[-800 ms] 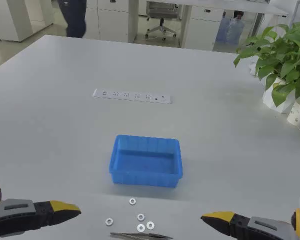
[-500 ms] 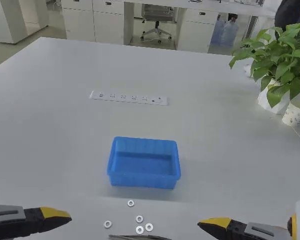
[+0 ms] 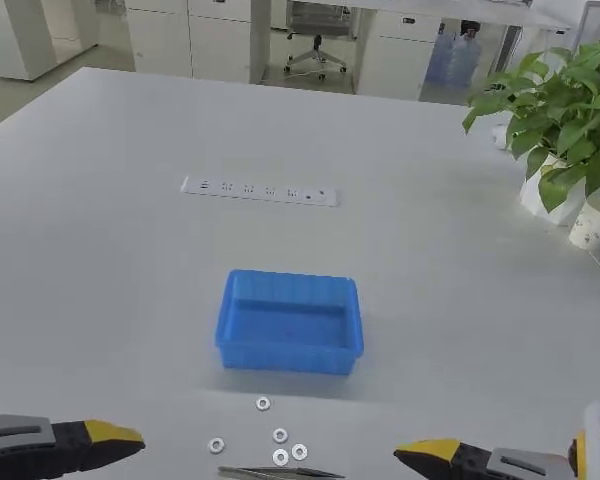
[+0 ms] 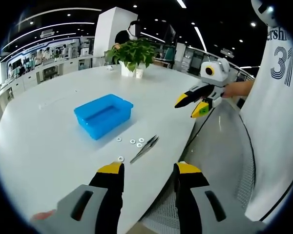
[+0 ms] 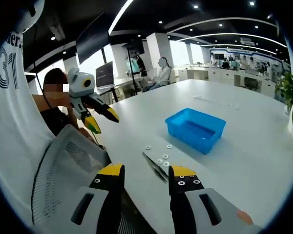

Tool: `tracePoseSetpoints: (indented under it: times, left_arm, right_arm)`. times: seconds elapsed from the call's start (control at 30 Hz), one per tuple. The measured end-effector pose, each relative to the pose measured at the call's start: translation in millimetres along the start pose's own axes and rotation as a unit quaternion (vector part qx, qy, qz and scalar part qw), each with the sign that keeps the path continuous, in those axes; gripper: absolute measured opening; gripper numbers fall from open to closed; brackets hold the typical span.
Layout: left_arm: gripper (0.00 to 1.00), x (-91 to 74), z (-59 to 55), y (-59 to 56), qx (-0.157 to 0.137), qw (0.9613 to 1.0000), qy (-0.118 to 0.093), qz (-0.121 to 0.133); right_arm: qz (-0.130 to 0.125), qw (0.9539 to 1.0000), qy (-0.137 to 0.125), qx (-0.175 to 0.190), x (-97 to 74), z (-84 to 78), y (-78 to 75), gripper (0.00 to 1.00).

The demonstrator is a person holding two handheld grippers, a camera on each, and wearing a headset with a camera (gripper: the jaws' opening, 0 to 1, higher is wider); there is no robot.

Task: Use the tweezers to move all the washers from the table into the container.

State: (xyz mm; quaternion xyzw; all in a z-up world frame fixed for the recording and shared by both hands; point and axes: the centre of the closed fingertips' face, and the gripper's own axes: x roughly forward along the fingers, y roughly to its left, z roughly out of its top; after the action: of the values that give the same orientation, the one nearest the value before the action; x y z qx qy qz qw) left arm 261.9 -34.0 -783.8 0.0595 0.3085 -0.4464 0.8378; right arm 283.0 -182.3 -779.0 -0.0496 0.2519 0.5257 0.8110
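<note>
A blue container (image 3: pixel 290 322) stands mid-table, empty as far as I can see. Several small metal washers (image 3: pixel 280 435) lie just in front of it. The metal tweezers (image 3: pixel 280 472) lie at the near edge, below the washers. My left gripper (image 3: pixel 130 436) hovers at the lower left and my right gripper (image 3: pixel 410 458) at the lower right, with the washers between them. Both are open and hold nothing. In the left gripper view, the open jaws (image 4: pixel 146 170) face the tweezers (image 4: pixel 145 147). In the right gripper view, the open jaws (image 5: pixel 140 171) face the tweezers (image 5: pixel 155 165) and washers (image 5: pixel 158 155).
A white power strip (image 3: pixel 258 190) lies beyond the container. A potted plant (image 3: pixel 565 100) and a white cup (image 3: pixel 590 225) stand at the table's right edge. The near table edge runs just behind the tweezers, with a person in a white jersey (image 4: pixel 278 97) standing there.
Both grippers have drawn back slightly toward the near table edge. The washers, tweezers and container lie where they were.
</note>
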Motion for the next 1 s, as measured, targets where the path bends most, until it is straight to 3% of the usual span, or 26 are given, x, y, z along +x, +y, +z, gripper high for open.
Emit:
tracePoseSetpoints:
  times: [0.43, 0.53, 0.6, 0.77, 1.0]
  left_arm:
    - [0.45, 2.5, -11.3, 0.2, -0.016, 0.9998, 0.011, 0.000]
    - [0.44, 1.7, -4.0, 8.0, -0.037, 0.9990, -0.024, 0.008]
    - [0.43, -0.4, -2.7, 12.6, -0.040, 0.9986, -0.031, 0.013]
    - [0.42, 1.4, -8.6, 15.8, -0.045, 0.9987, -0.023, 0.006]
    - [0.39, 10.2, -10.7, 10.6, -0.036, 0.9989, -0.029, 0.004]
  right_arm:
    - [0.015, 0.9993, 0.030, -0.018, 10.6, -6.7, -1.8, 0.37]
    - [0.017, 0.9991, 0.031, -0.022, 12.2, -4.9, -3.5, 0.37]
    - [0.017, 0.9990, 0.032, -0.025, 12.6, -4.3, -4.2, 0.37]
    - [0.015, 0.9991, 0.032, -0.023, 14.2, -5.4, -5.6, 0.37]
    - [0.015, 0.9984, 0.044, -0.032, 16.9, -11.4, -5.4, 0.36]
